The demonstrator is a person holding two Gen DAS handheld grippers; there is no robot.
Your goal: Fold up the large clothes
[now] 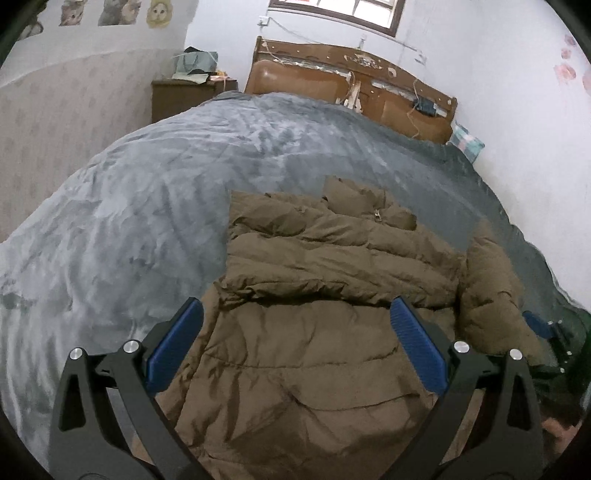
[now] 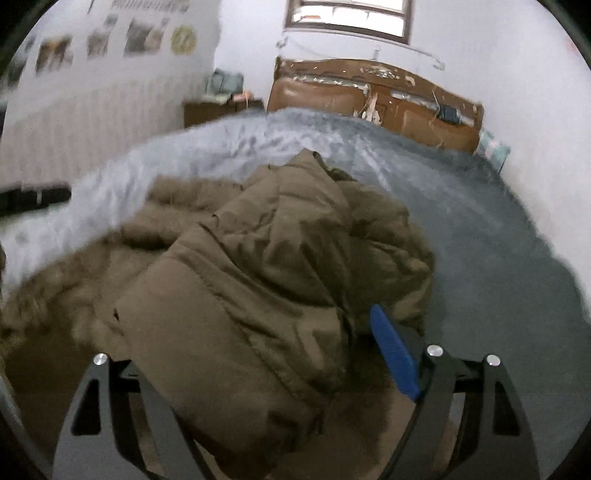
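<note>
A large brown puffer jacket (image 1: 314,332) lies crumpled on the grey blanket (image 1: 147,206) of a bed. My left gripper (image 1: 297,308) hovers over the jacket's lower part, open, with both blue pads (image 1: 177,343) clear of the fabric. The right gripper (image 1: 541,325) shows at the jacket's right edge. In the right wrist view a thick folded bulk of the jacket (image 2: 258,266) fills the space between the jaws of my right gripper (image 2: 262,317). They stand wide. Its right blue pad (image 2: 393,350) is bare; fabric hides the left one.
A worn wooden headboard (image 1: 351,85) stands at the bed's far end under a window (image 1: 340,11). A nightstand (image 1: 184,96) with clutter sits far left. A checked pillow (image 1: 467,142) rests by the right wall. Bare blanket (image 2: 480,229) lies right of the jacket.
</note>
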